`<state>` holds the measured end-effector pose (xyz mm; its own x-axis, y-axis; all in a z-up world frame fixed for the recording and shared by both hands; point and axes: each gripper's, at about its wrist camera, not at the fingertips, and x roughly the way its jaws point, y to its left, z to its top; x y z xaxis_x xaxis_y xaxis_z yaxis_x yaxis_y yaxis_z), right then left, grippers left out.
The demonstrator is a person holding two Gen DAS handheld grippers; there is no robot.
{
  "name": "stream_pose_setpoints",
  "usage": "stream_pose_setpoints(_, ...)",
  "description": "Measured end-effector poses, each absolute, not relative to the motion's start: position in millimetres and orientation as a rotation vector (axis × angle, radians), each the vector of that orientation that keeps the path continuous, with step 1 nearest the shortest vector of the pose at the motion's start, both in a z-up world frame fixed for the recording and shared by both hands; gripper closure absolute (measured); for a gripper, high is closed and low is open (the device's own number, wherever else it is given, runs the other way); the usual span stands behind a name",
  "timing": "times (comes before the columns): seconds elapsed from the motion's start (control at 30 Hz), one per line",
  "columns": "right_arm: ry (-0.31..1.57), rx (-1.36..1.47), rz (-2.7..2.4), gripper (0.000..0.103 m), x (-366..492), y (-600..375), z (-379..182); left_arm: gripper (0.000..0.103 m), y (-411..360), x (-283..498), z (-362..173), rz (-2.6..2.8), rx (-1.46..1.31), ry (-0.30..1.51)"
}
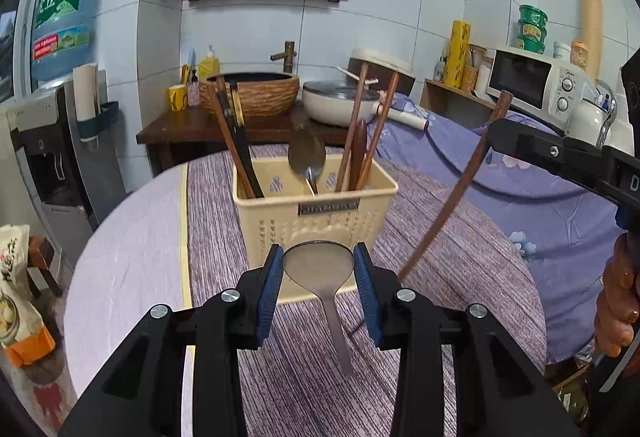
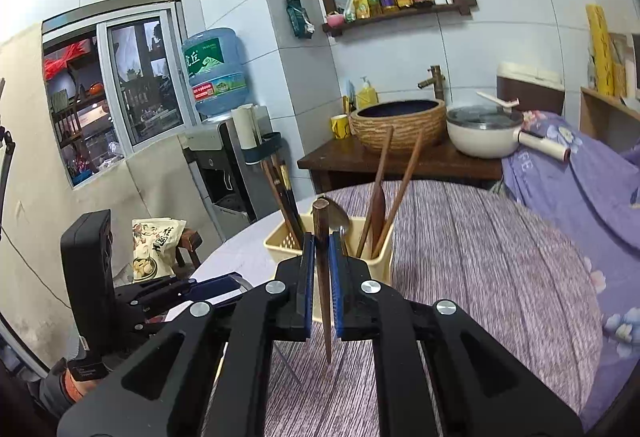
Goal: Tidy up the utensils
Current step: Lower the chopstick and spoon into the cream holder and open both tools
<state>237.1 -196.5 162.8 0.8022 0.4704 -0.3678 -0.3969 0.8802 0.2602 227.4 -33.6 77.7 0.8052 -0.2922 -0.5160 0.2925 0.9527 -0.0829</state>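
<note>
A cream utensil basket (image 1: 280,225) stands on the purple striped tablecloth. It holds dark chopsticks (image 1: 236,141) on the left, a metal spoon (image 1: 307,157) in the middle and wooden utensils (image 1: 360,141) on the right. My left gripper (image 1: 319,249) is shut on the bowl of a second metal spoon (image 1: 320,269), handle hanging down, just in front of the basket. My right gripper (image 2: 321,237) is shut on a brown wooden chopstick (image 2: 326,317), held nearly upright before the basket (image 2: 384,265). In the left wrist view, the right gripper (image 1: 494,131) and its chopstick (image 1: 448,213) hang right of the basket.
Behind the round table is a dark wooden side table (image 1: 180,129) with a woven basin (image 1: 256,93) and a white pan (image 1: 340,105). A microwave (image 1: 532,81) sits at the right, a water dispenser (image 2: 224,157) at the left. A person's hand (image 1: 616,301) grips the right tool.
</note>
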Motion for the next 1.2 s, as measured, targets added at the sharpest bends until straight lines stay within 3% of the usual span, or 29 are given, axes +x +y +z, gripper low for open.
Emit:
stream_pose_setpoints(0.4,0.358,0.200,0.497,0.095,279,-201,252,0.068,-15,255,177,-0.273,-0.044,0.381)
stream_pose_setpoints(0.6,0.295,0.190,0.446,0.095,304,-200,289,0.068,-18,290,202,-0.203,-0.042,0.356)
stream_pose_setpoints(0.77,0.311,0.196,0.422,0.095,328,-198,287,0.068,-24,310,191,-0.176,-0.020,0.379)
stream_pose_setpoints(1.2,0.446,0.159,0.416,0.096,358,-168,200,0.068,-34,336,108,-0.161,0.012,0.508)
